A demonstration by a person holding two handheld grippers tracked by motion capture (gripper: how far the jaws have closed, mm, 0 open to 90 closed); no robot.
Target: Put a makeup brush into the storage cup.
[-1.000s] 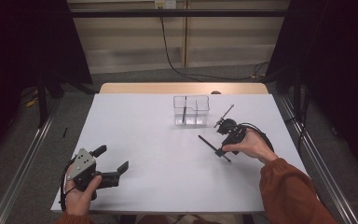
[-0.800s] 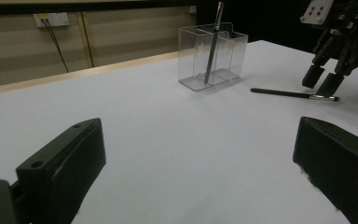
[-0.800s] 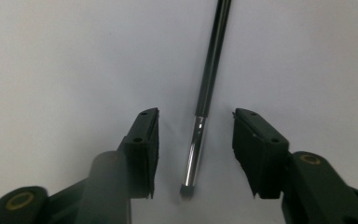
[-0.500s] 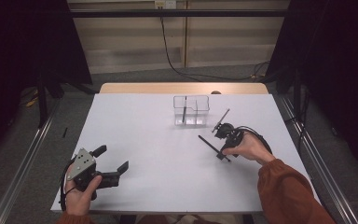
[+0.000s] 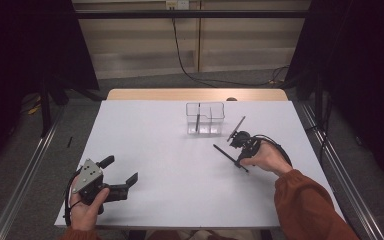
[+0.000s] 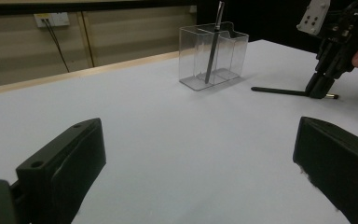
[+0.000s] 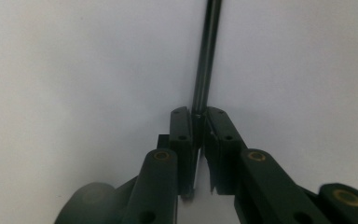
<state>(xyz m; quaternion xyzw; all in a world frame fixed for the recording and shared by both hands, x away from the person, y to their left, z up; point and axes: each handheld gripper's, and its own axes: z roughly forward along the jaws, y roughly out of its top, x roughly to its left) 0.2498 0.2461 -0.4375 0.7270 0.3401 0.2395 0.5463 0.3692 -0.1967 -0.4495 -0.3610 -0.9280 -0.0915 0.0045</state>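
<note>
A person's right gripper (image 5: pixel 238 150) has its fingers clenched on a black pen (image 5: pixel 230 157) lying flat on the white bench (image 5: pixel 170 165), just in front of a clear divided pen holder (image 5: pixel 205 118) that has one pen standing in it. The left gripper (image 5: pixel 115 175) rests near the front-left edge, fingers released and empty. Lifting cleanly probably means raising the pen level, then tilting it upright over a free compartment; open bench lies all around.

Two pens (image 5: pixel 230 157), one clear holder (image 5: pixel 215 107), two tongs (image 5: pixel 120 175).
</note>
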